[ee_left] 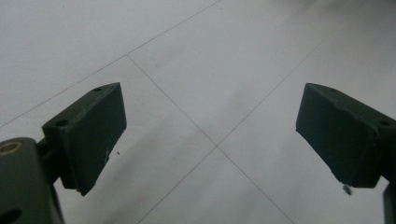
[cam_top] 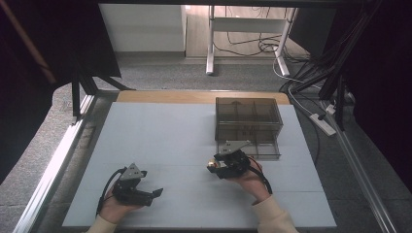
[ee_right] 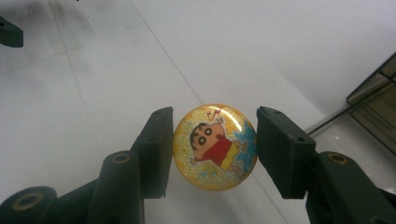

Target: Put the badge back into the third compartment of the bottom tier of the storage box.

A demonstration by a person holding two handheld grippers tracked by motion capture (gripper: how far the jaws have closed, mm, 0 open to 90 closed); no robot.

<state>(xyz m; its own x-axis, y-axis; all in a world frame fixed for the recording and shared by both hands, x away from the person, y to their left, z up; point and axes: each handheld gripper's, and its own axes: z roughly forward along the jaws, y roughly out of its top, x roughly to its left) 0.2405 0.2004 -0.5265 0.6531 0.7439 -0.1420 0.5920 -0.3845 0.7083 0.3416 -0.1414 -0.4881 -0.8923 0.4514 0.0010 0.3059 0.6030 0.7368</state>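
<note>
A pale grey tabletop [cam_top: 160, 145] of flat panels with thin seams fills the middle of the scene. On its far right stands a smoky translucent plastic drawer box [cam_top: 248, 127], its lowest drawer pulled out toward the near side. Just in front of that drawer, the right gripper [ee_right: 215, 149] is held above the table in the person's right hand [cam_top: 252, 182], its two black jaws closed on the edges of a round yellow glittery badge [ee_right: 215, 146] printed with a cartoon boy in a red shirt. At the near left, well apart from it, the left gripper [ee_left: 210, 135] rests low over bare table, its jaws standing wide with nothing between them
</note>
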